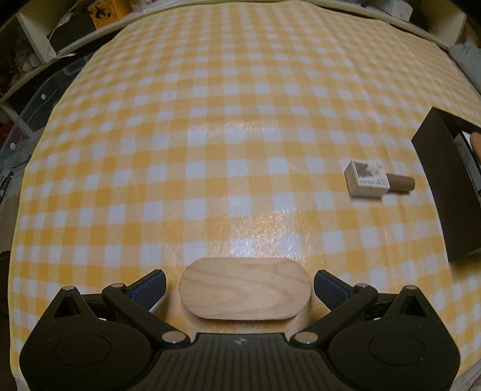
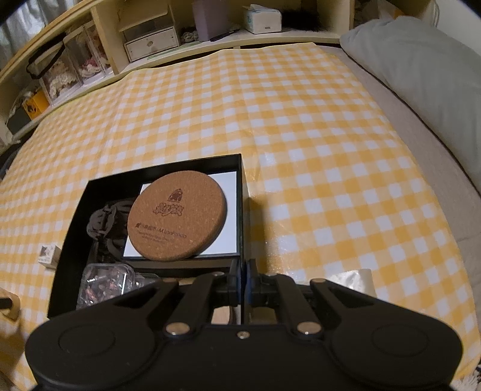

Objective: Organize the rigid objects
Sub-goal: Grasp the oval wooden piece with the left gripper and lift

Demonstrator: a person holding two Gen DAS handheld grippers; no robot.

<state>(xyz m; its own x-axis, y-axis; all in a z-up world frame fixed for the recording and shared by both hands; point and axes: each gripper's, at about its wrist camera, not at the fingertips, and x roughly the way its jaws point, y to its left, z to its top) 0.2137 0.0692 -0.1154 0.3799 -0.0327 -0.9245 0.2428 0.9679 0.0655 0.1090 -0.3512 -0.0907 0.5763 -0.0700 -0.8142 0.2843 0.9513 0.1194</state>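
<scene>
In the left wrist view my left gripper (image 1: 240, 285) is open, its blue-padded fingers on either side of a flat oval wooden block (image 1: 244, 288) that lies on the yellow checked cloth; the pads are not touching it. A small stamp with a white head and brown handle (image 1: 371, 179) lies farther right. A black box (image 1: 445, 186) stands at the right edge. In the right wrist view my right gripper (image 2: 243, 279) is shut at the box's near wall (image 2: 242, 192); whether it grips the wall is unclear. Inside lie a round cork coaster (image 2: 177, 212), a white card, dark rings (image 2: 106, 222) and a clear case (image 2: 103, 284).
The yellow checked cloth (image 2: 300, 126) covers the surface. Shelves with boxes and a tissue pack (image 2: 261, 18) line the far edge. A grey pillow (image 2: 421, 78) lies at the right. The stamp also shows left of the box (image 2: 48, 255). A pale item (image 2: 357, 279) lies by the right gripper.
</scene>
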